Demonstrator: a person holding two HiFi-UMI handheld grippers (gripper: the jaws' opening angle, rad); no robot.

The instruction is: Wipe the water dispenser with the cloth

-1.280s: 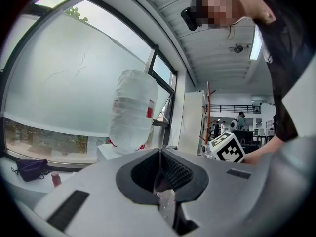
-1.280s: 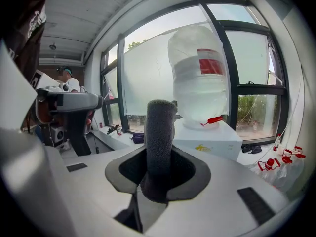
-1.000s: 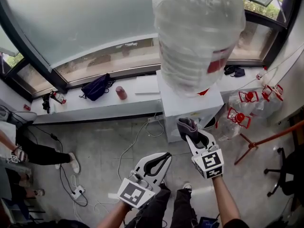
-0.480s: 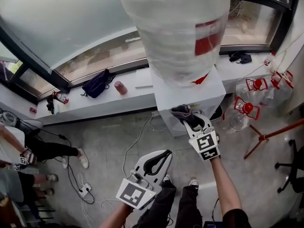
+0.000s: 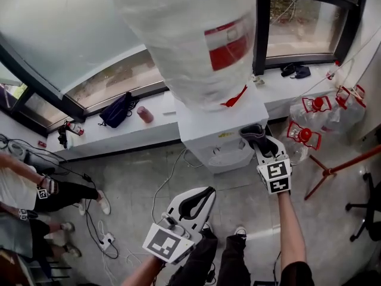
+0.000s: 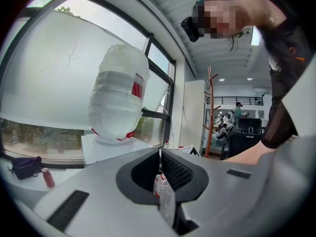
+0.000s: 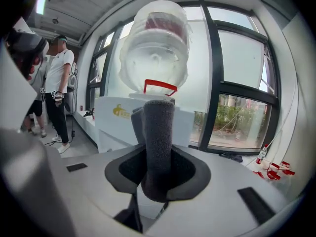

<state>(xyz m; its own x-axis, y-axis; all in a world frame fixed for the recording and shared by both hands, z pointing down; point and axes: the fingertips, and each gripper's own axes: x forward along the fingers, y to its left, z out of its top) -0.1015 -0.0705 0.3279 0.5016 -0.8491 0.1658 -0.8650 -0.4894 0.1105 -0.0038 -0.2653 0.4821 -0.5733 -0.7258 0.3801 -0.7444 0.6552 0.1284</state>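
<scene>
Windowsill (image 5: 128,137), bag (image 5: 116,110), spare bottles (image 5: 314,113), right tool (image 5: 256,139) gripping cloth (image 7: 158,142)

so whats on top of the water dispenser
A large clear water bottle with a red label stands upturned on the white water dispenser. The socket its neck enters is covered by the bottle's own bulk in the head view.

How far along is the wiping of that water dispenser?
Done: the grey cloth is gripped in the right tool. In hand: it is held by a front corner of the dispenser; contact is unclear. Left: the wiping, no wiped patch shows. The left tool hangs shut, empty.
</scene>
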